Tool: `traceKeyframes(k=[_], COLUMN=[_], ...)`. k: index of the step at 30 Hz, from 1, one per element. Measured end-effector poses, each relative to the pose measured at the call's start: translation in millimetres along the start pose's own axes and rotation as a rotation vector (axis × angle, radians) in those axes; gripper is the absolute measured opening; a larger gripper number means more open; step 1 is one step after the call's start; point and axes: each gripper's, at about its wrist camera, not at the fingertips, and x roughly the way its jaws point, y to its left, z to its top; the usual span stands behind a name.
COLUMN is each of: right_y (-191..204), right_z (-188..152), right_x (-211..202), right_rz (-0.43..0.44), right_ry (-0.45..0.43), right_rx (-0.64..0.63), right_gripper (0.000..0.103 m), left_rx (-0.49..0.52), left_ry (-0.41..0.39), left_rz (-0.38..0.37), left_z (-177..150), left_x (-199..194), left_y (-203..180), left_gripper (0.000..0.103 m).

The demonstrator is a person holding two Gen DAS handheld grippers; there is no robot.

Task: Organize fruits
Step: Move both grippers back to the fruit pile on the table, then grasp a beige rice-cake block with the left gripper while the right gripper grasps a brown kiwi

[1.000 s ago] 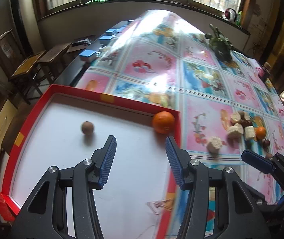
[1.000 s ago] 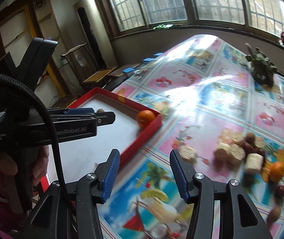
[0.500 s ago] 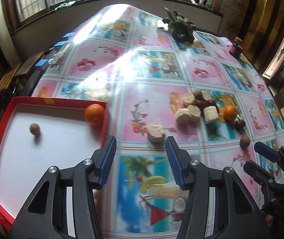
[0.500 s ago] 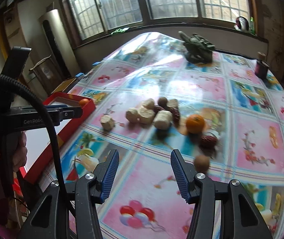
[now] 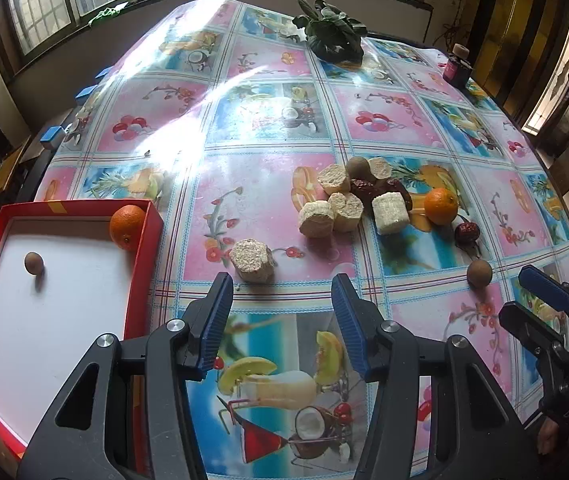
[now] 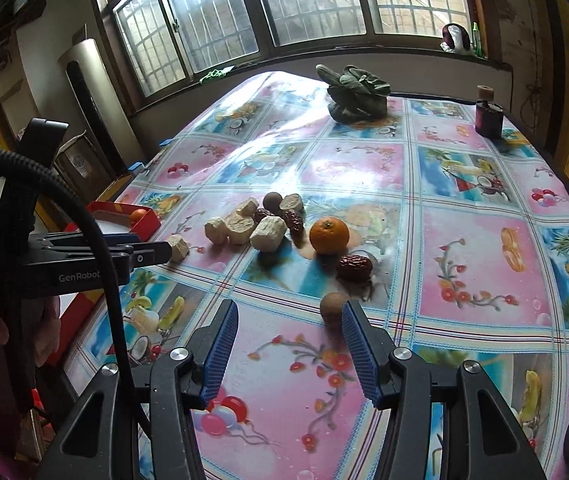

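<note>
A: We are looking left to right across the left wrist view. The red tray (image 5: 146, 216) is sitting at the left edge, already holding an orange (image 5: 126, 226) in its upper right corner and a small brown fruit (image 5: 34, 263) further left.

B: And our left gripper (image 5: 282, 312) is hanging at the bottom centre, jaws parted with nothing between them. The pale chunk (image 5: 252, 260) is lying just above its left finger.

A: Right of that, in the middle of the frame, we are seeing the heap of pale chunks (image 5: 332, 212) and dark red dates (image 5: 368, 190), then the loose orange (image 5: 440, 206), then the brown round fruit (image 5: 479, 274) lower right.

B: In the right wrist view, that brown round fruit (image 6: 332, 307) is sitting just above and touching the edge of the right finger, off centre to the right. Our right gripper (image 6: 290, 334) is also standing open and empty; its jaws have just been widening.

A: So we are judging the right hand the nearer one. The fruit is round, so no axis is mattering; we are needing only a small shift to the right of the frame to centre it.

B: Agreed, and the tray is lying far left from there, behind the left gripper (image 6: 152, 254).
</note>
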Motion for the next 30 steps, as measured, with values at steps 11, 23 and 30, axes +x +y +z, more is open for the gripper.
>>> traceKeyframes(k=[11, 23, 30], right_y=[-15, -20, -20], right_z=[1, 3, 3], right_x=[10, 22, 22], right_rz=[0.026, 0.025, 0.021], right_ry=[-0.001, 0.032, 0.036], right_rx=[0.039, 0.045, 0.041], right_gripper=[0.053, 0.053, 0.053], left_rx=[-0.083, -0.073, -0.063], left_ry=[0.031, 0.060, 0.071], left_rz=[-0.052, -0.027, -0.016], left_z=[2, 9, 12], left_x=[16, 38, 46], left_y=[31, 28, 26], left_gripper=[0.051, 0.051, 0.051])
